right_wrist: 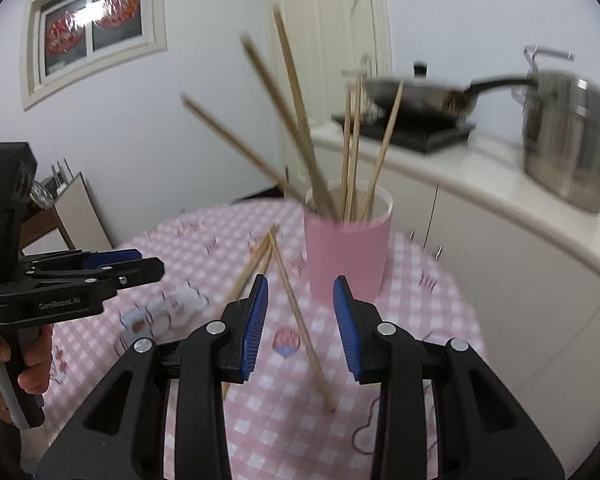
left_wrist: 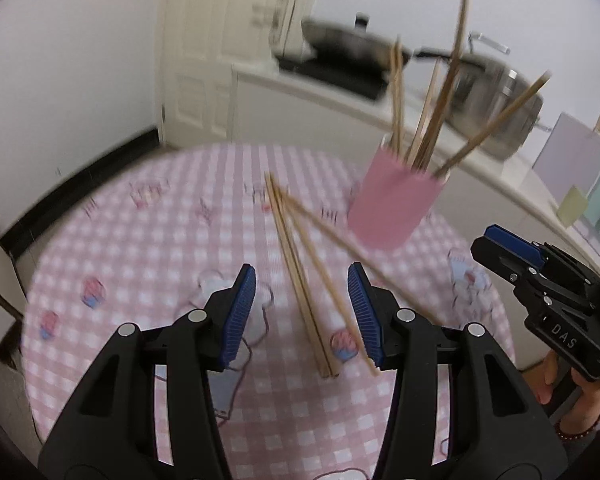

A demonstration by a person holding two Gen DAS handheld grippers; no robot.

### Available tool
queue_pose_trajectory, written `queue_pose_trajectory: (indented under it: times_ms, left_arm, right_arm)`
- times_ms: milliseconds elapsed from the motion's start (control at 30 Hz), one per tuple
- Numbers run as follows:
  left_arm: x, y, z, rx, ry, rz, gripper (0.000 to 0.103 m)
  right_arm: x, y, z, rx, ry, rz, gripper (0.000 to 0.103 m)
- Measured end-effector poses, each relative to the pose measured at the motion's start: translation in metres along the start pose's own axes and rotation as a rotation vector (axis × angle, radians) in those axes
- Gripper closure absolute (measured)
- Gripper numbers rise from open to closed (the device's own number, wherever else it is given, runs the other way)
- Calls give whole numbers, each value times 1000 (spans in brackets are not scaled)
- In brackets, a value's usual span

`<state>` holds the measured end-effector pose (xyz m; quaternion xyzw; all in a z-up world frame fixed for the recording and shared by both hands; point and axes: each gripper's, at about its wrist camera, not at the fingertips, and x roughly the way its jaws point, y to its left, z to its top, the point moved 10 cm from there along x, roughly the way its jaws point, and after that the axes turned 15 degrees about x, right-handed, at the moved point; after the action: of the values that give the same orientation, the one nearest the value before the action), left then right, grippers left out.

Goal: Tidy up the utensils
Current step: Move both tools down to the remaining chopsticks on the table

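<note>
Several chopsticks lie beside, perhaps touching, cup.

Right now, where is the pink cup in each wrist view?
Left wrist: pink cup sits right of centre, tilted by the lens, chopsticks standing in it.
Right wrist: pink cup is centre, just beyond the tongs.
Shared landmark: steel pot on the counter.

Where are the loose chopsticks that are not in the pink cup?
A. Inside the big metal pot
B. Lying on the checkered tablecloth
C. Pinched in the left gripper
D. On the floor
B: the loose chopsticks lie flat on the pink checkered tablecloth beside the pink cup, and both the left gripper and the right gripper are open and hold nothing.
</note>
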<state>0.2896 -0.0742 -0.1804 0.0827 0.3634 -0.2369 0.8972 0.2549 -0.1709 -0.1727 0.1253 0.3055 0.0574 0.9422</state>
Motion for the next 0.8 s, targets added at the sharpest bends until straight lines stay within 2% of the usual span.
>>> queue_pose_trajectory:
  times_ms: [133, 300, 467, 800]
  left_arm:
    - [35, 2, -22, -31, 104, -22, 55]
    - [57, 3, -35, -35, 174, -18, 55]
    - [70, 5, -40, -31, 205, -7, 55]
    - [82, 5, -33, 5, 216, 28, 55]
  right_arm:
    - [20, -6, -17, 9, 57, -9, 71]
    - [37, -12, -29, 10, 111, -18, 71]
    - [51, -15, -37, 13, 158, -30, 71]
    - [63, -18, -42, 7, 213, -52, 71]
